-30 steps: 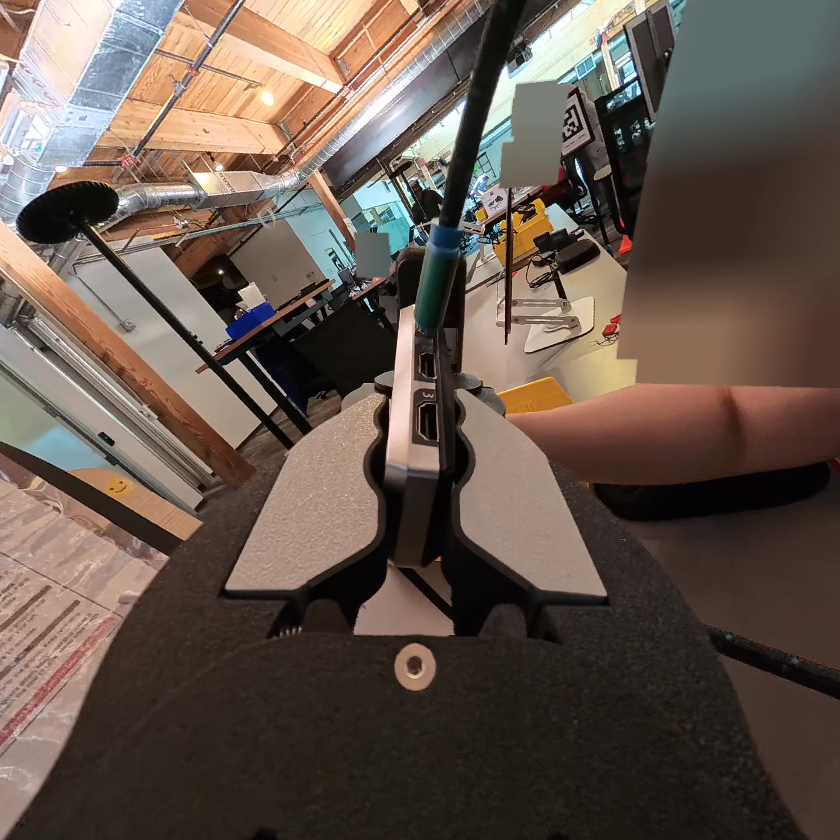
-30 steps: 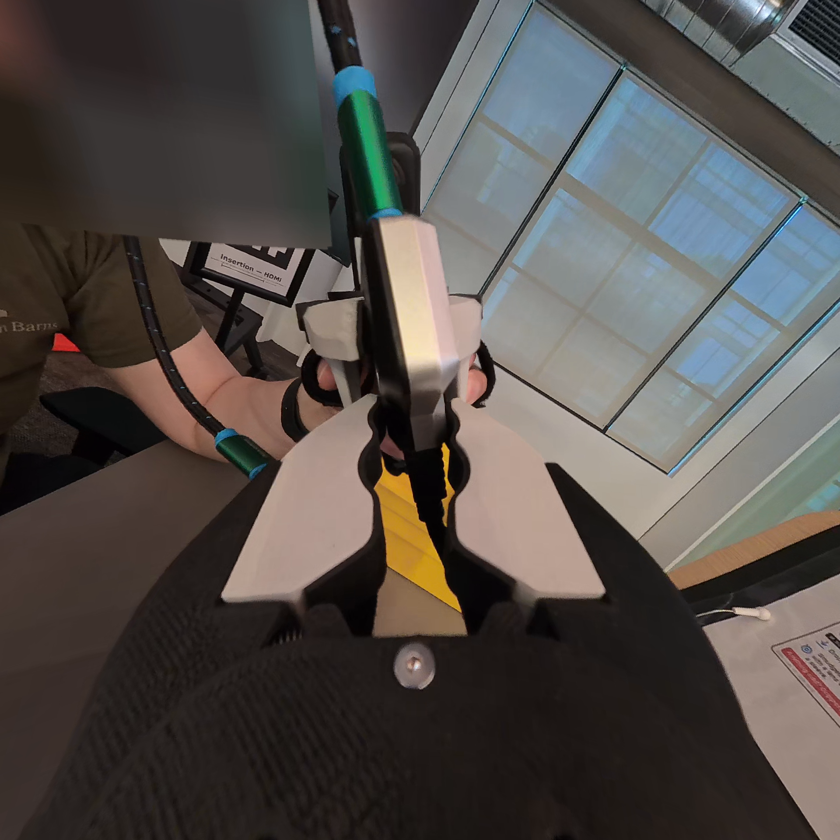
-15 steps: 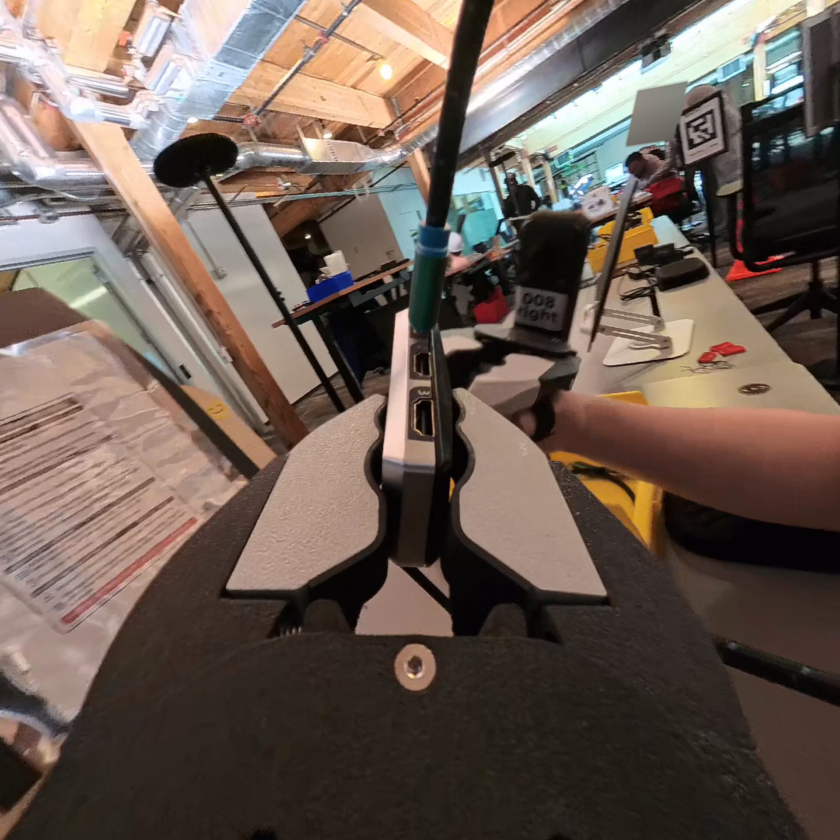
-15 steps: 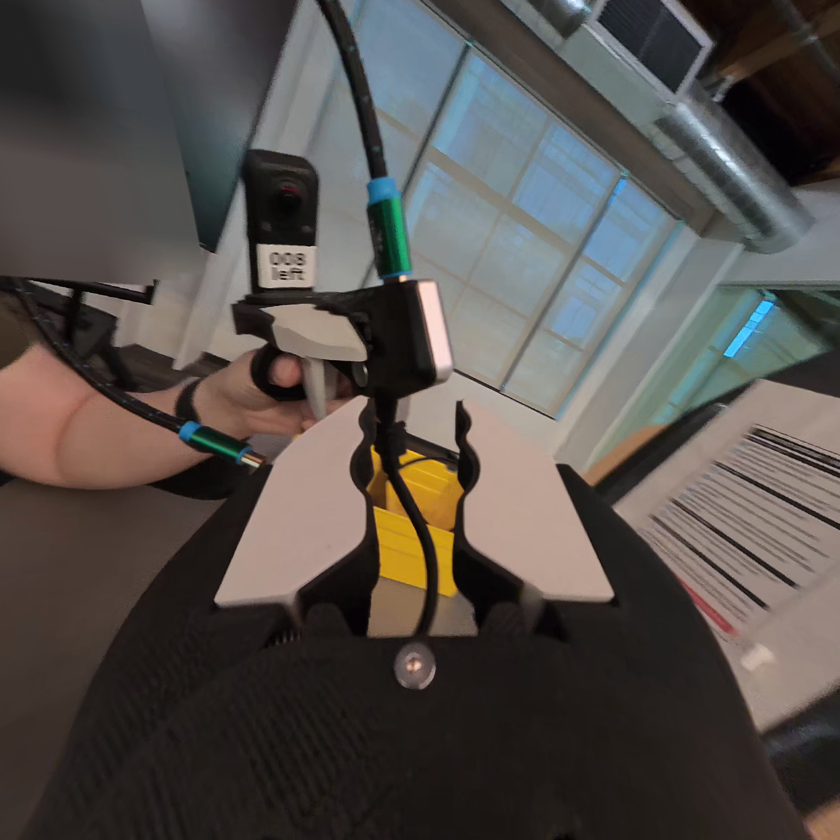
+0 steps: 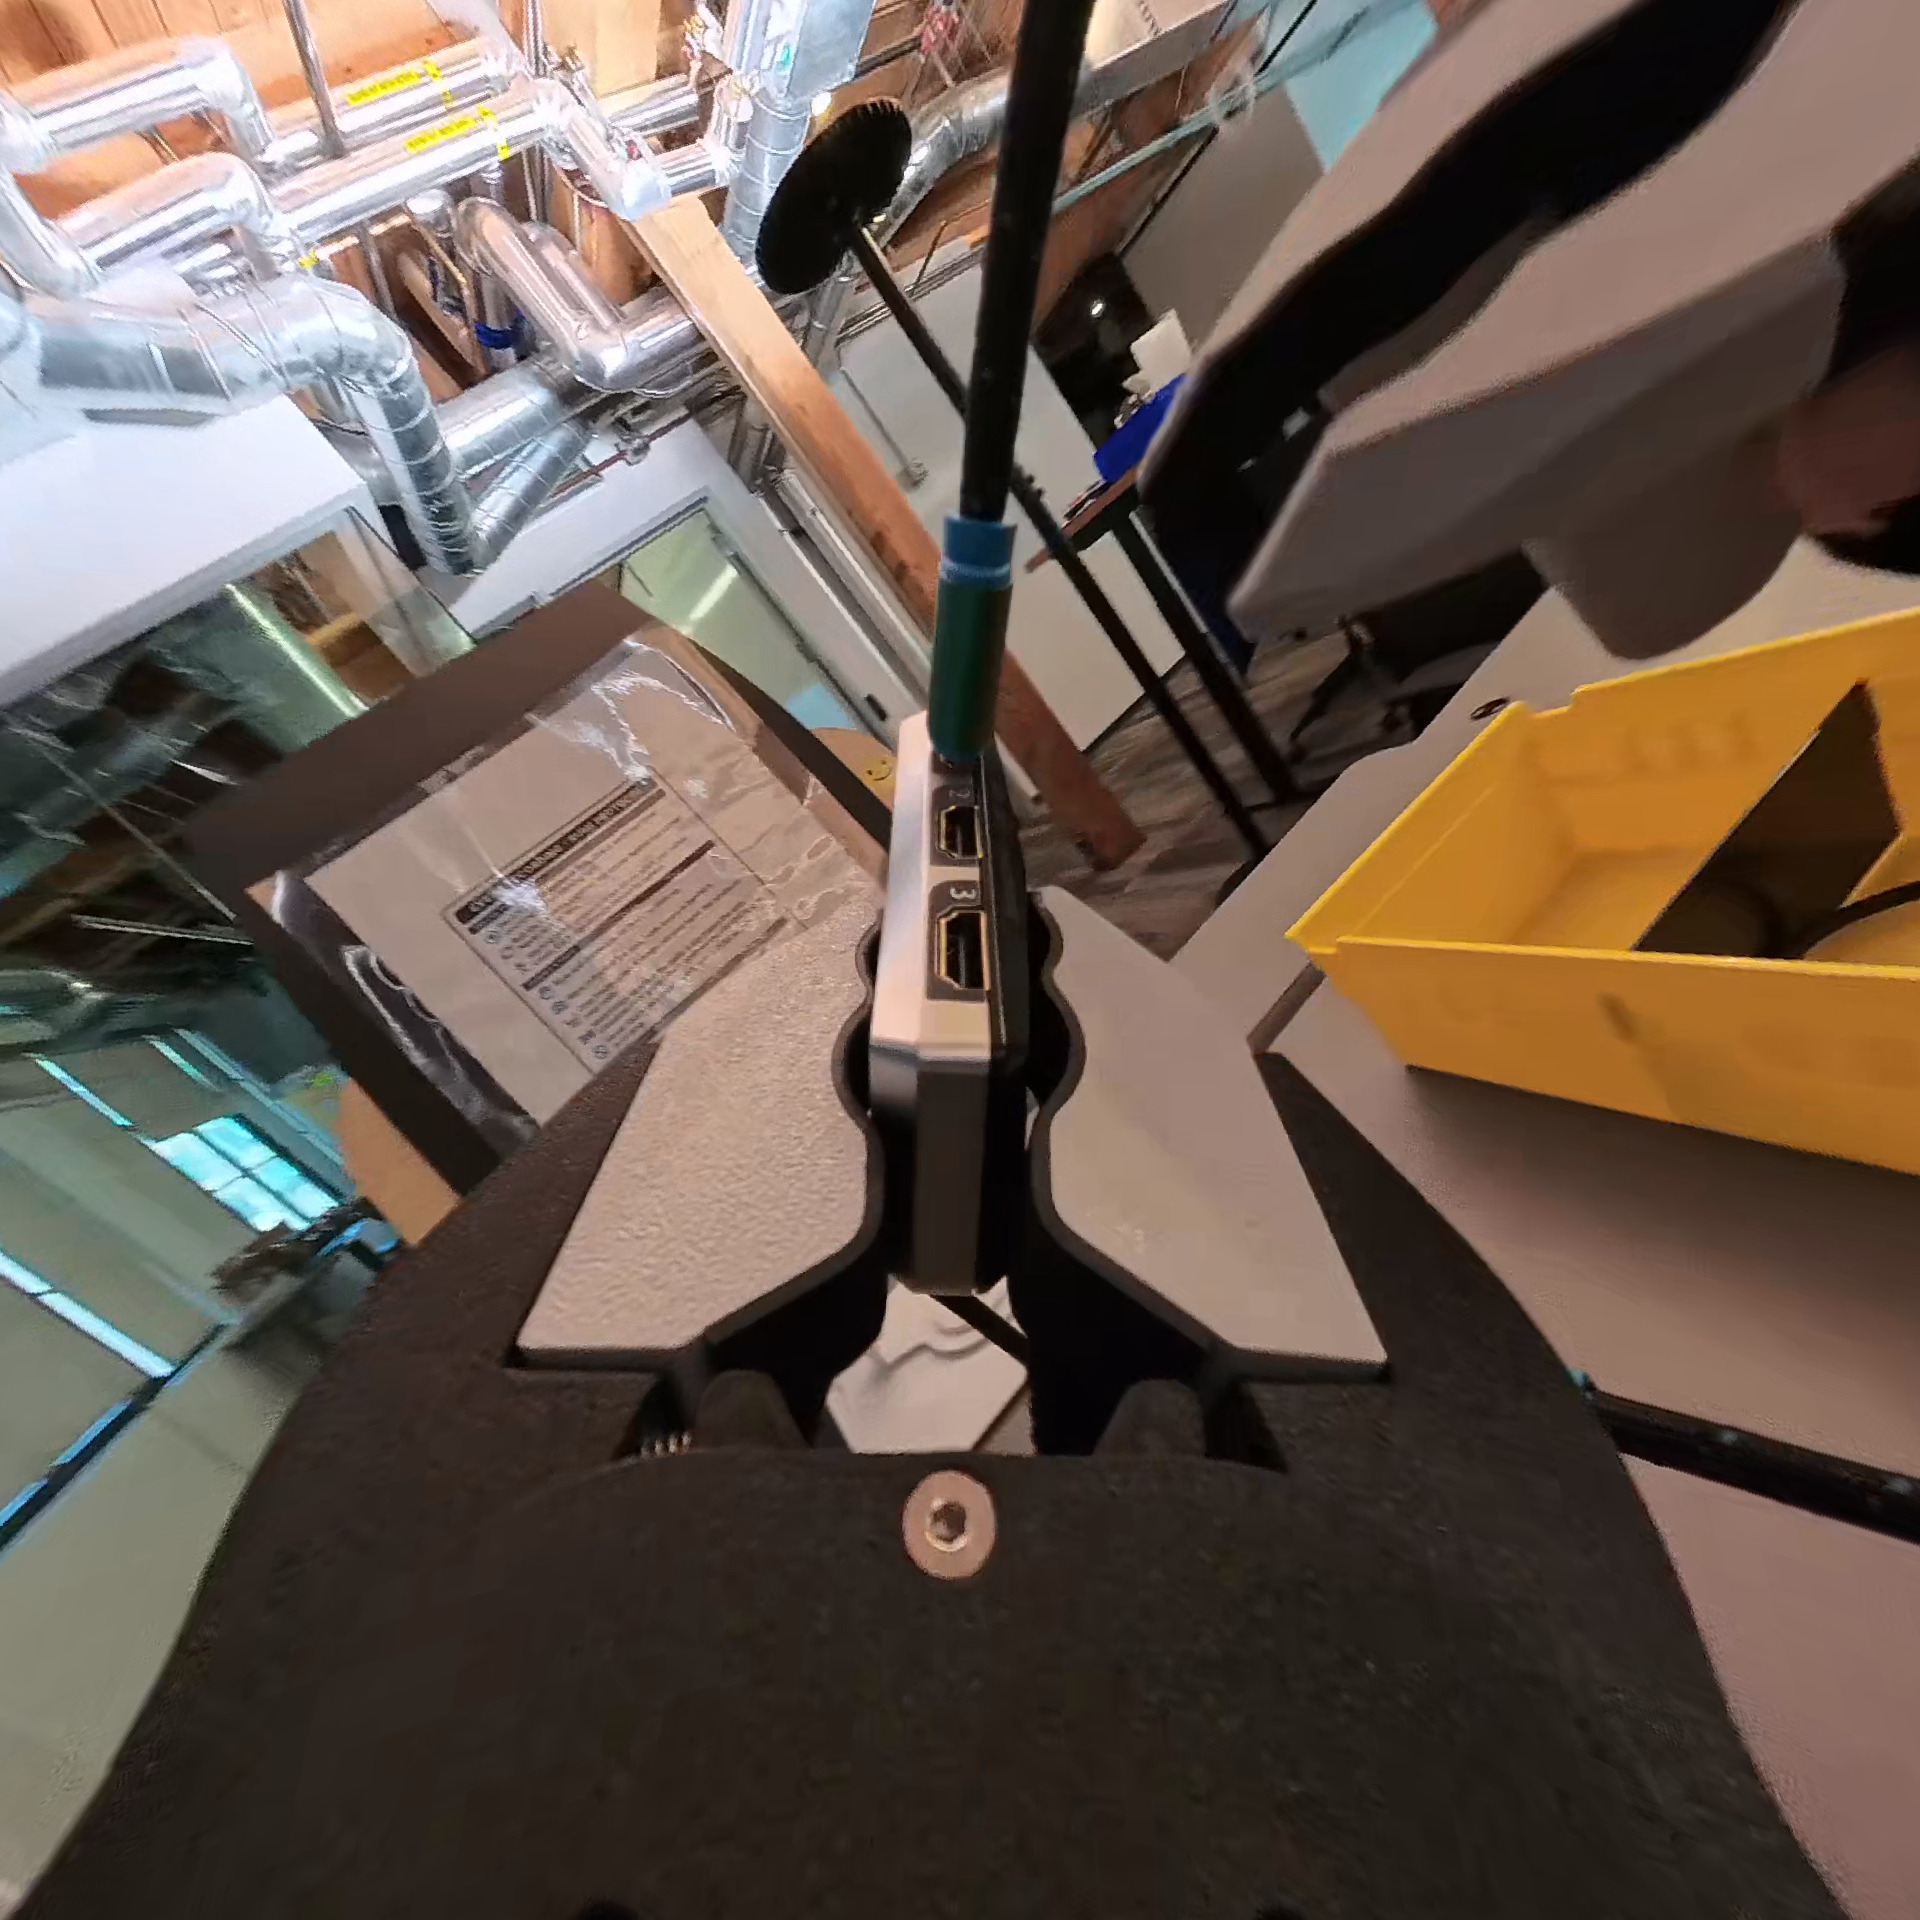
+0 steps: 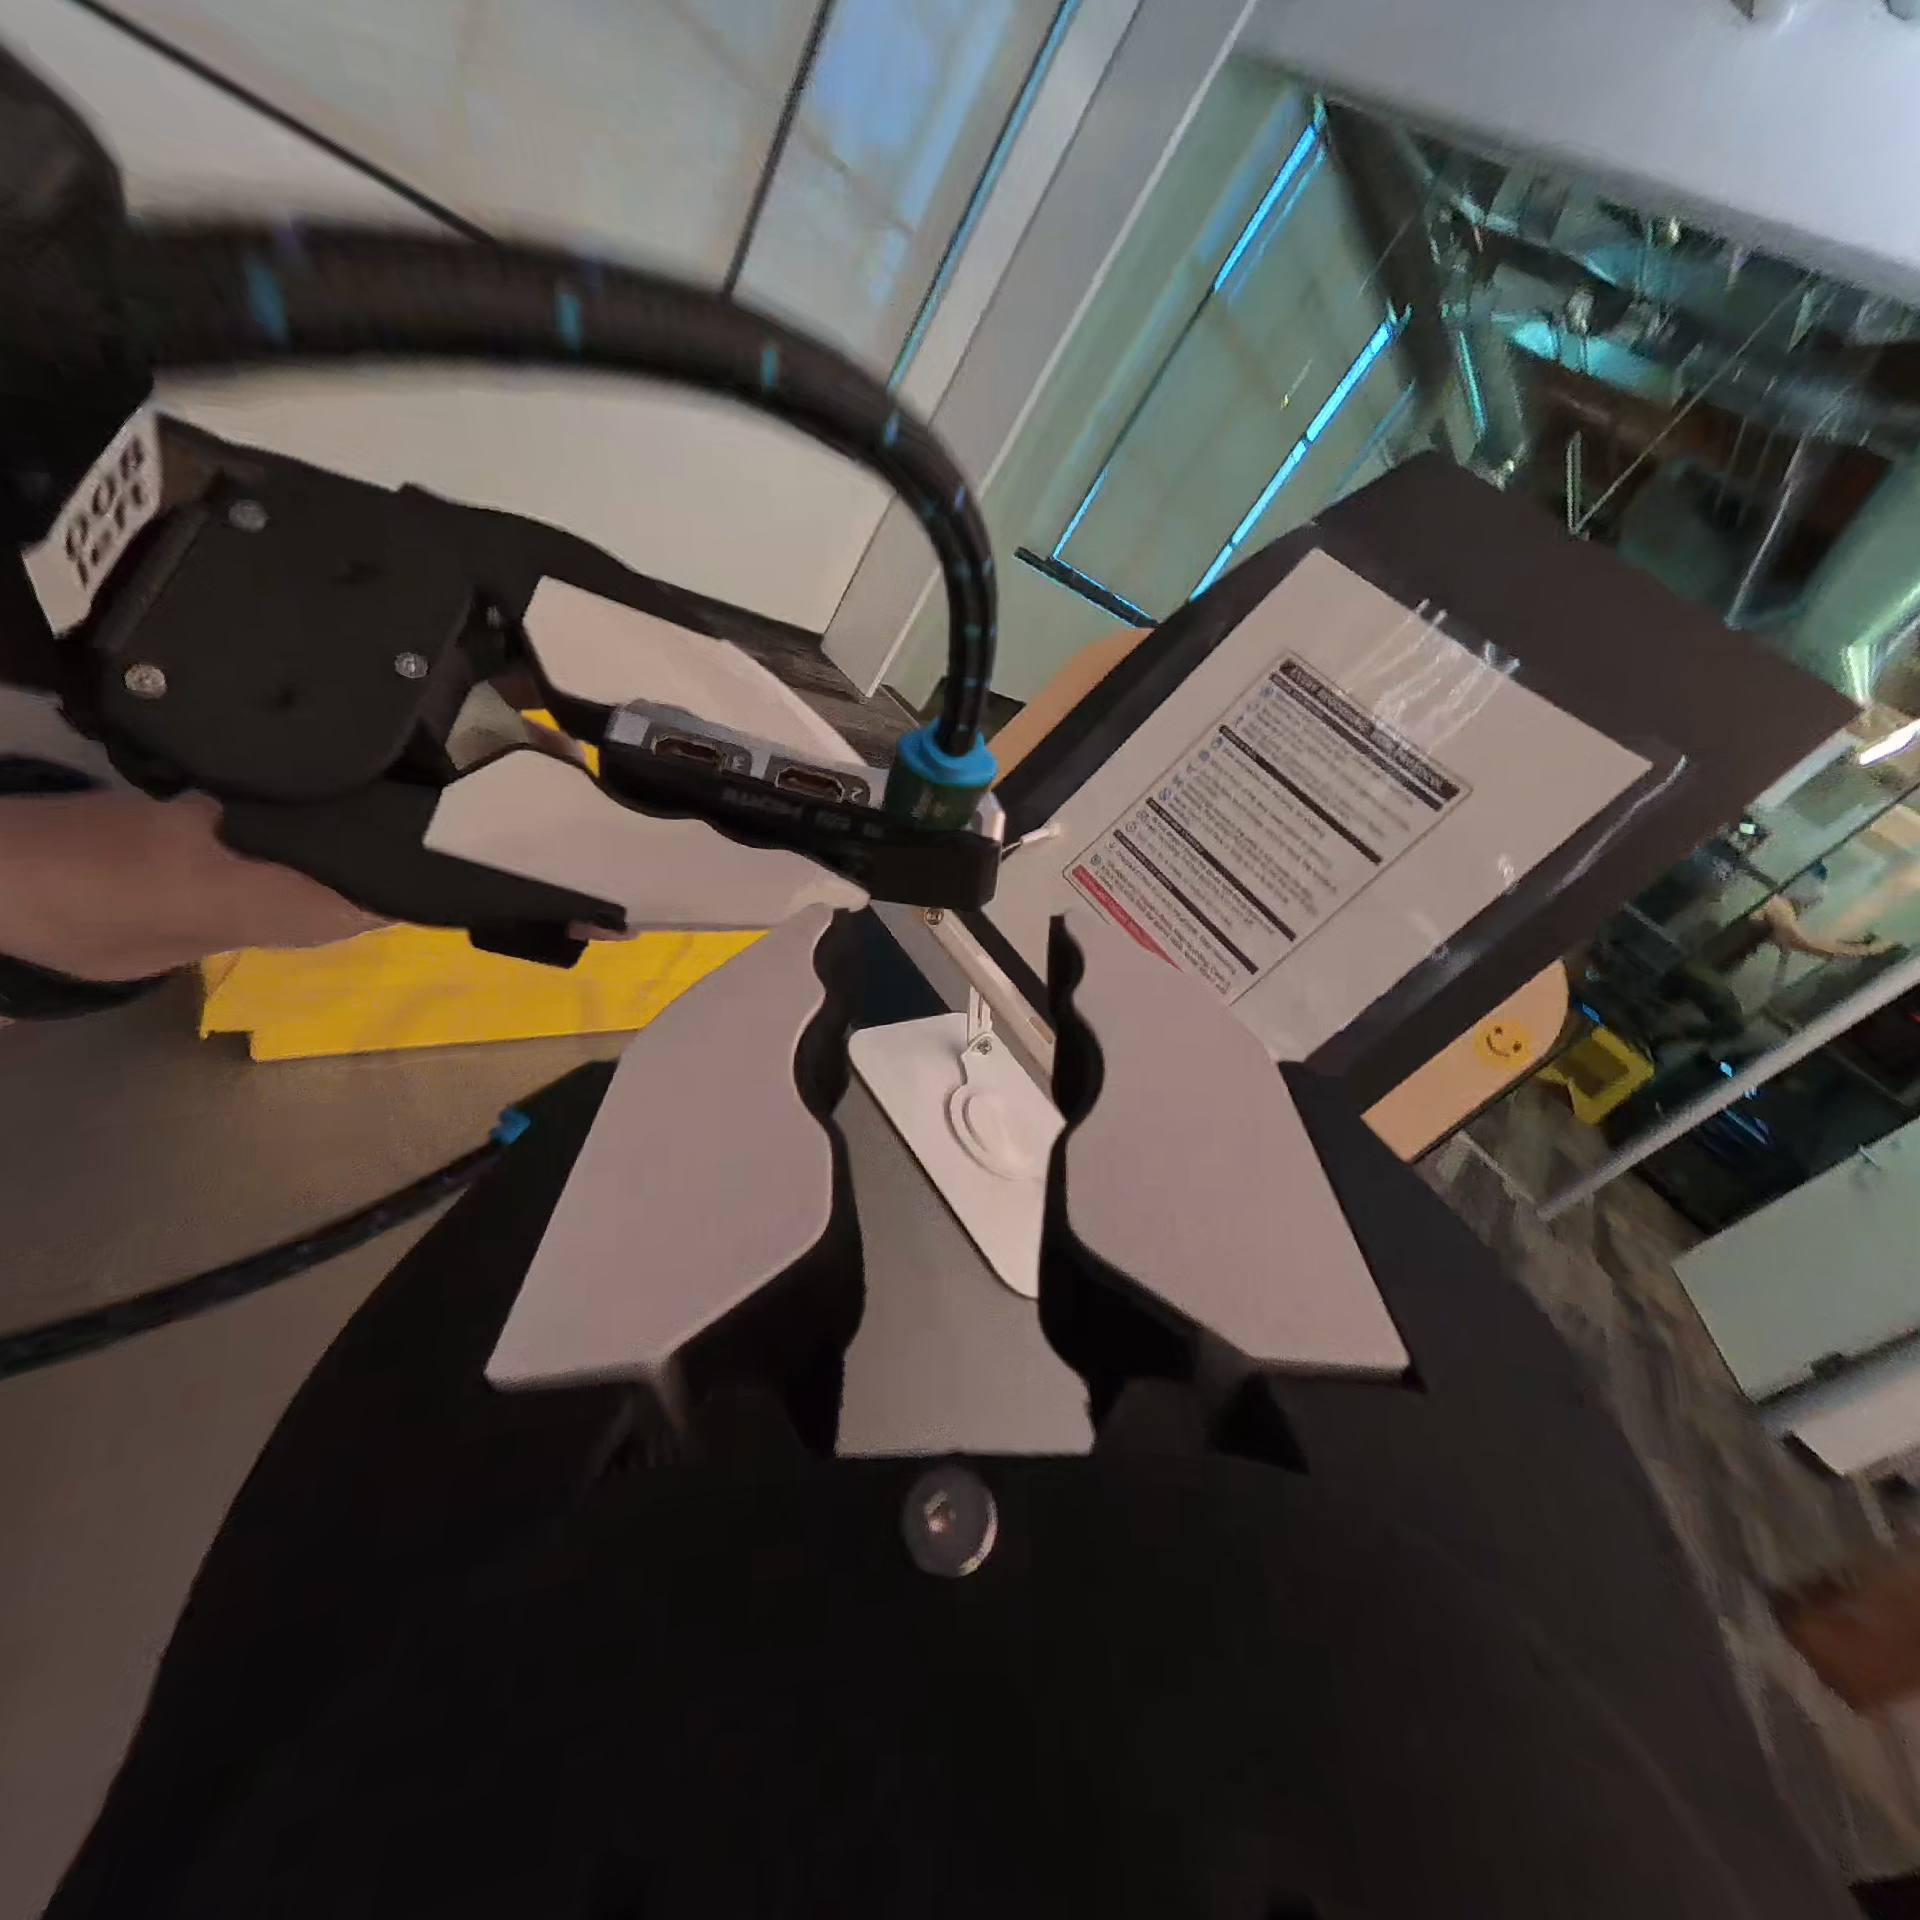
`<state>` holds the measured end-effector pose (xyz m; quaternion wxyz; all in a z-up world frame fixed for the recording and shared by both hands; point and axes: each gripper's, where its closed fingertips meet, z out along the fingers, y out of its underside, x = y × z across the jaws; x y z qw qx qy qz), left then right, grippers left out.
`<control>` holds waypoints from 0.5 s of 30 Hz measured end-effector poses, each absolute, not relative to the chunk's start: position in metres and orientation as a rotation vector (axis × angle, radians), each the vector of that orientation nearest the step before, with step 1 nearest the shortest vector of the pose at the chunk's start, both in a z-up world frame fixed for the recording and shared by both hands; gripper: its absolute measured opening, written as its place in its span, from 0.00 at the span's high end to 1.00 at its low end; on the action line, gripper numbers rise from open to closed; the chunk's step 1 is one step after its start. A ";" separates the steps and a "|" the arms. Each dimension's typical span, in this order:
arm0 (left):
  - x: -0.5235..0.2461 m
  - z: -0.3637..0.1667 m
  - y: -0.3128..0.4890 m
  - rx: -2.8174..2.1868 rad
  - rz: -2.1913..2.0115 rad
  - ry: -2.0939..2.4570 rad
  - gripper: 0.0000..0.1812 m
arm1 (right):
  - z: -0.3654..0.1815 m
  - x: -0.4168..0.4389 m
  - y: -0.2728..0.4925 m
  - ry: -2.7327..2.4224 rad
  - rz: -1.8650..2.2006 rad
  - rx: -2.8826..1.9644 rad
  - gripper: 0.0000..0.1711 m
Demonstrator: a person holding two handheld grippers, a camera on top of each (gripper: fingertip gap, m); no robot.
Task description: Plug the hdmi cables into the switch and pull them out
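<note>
Grey table [image 5: 1714,1299] runs under both of our tools, in a workshop with wooden beams and silver ducts overhead. Nearest to us in the left wrist view, our left tool [image 5: 951,1049] is clamped on the silver HDMI switch [image 5: 935,1122], which stands on edge between the two grey fingers [image 5: 727,1164]. Two empty ports face us on its narrow side, and at the far end a green HDMI plug [image 5: 966,675] with a blue collar sits in the third port, its black braided cable [image 5: 1013,260] rising out of frame. To the right, a yellow bin [image 5: 1621,997] rests on the table, and a blurred part of our right tool [image 5: 1558,416] hangs above it. In the right wrist view, our right tool [image 6: 940,935] has its fingers apart and holds nothing; it hovers just below the far end of the switch [image 6: 790,790]. A second braided cable [image 6: 239,1268] lies across the table at the left. Beyond stands a black-framed board with a printed sheet [image 6: 1268,821], on a white base [image 6: 956,1132].
</note>
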<state>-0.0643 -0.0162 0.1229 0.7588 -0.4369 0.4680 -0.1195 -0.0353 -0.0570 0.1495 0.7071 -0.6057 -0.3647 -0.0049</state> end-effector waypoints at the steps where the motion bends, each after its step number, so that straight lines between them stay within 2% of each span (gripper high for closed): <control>1: -0.064 0.122 -0.015 -0.944 -0.229 1.021 0.87 | 0.152 -0.034 -0.058 -0.780 0.002 -1.353 0.79; 15: -0.050 0.110 -0.019 -0.827 0.067 1.075 0.88 | 0.132 -0.031 -0.037 -0.655 0.065 -1.498 0.79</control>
